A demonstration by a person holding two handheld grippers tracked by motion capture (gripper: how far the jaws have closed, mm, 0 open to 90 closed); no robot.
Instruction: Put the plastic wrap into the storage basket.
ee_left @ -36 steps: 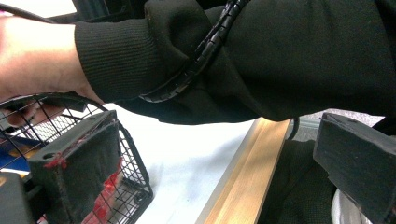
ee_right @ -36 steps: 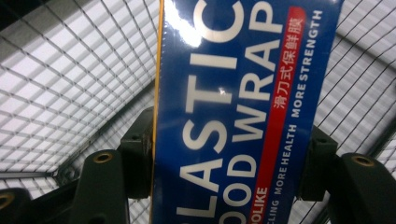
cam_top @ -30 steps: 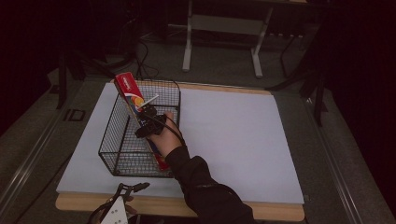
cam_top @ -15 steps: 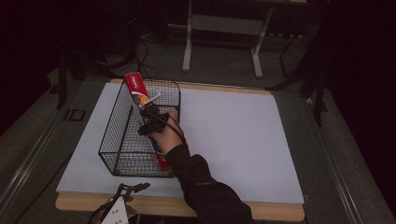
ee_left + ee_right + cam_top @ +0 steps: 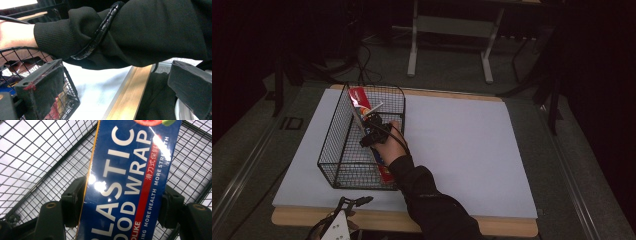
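- Dark room around a table (image 5: 452,150) topped with a white sheet; a black wire basket (image 5: 343,145) stands near its left edge, running from the near side toward the far side.
- A long plastic wrap box (image 5: 127,185), blue and red, is gripped across its width by the right gripper (image 5: 371,131), jaws closed on both long sides. In the high view the box (image 5: 360,102) stands on a slant inside the basket, its top leaning against the far left corner and rising above the rim.
- Judged progress: the box is inside the basket but not yet let go or laid flat. Lowering and releasing it seem to be what is left.
- Right forearm, in a black sleeve (image 5: 432,200), reaches from the near edge of the table into the basket, hand over the near half.
- The left gripper (image 5: 343,220) rests low at the near edge of the table, just short of the basket, its jaws wide apart and holding nothing.
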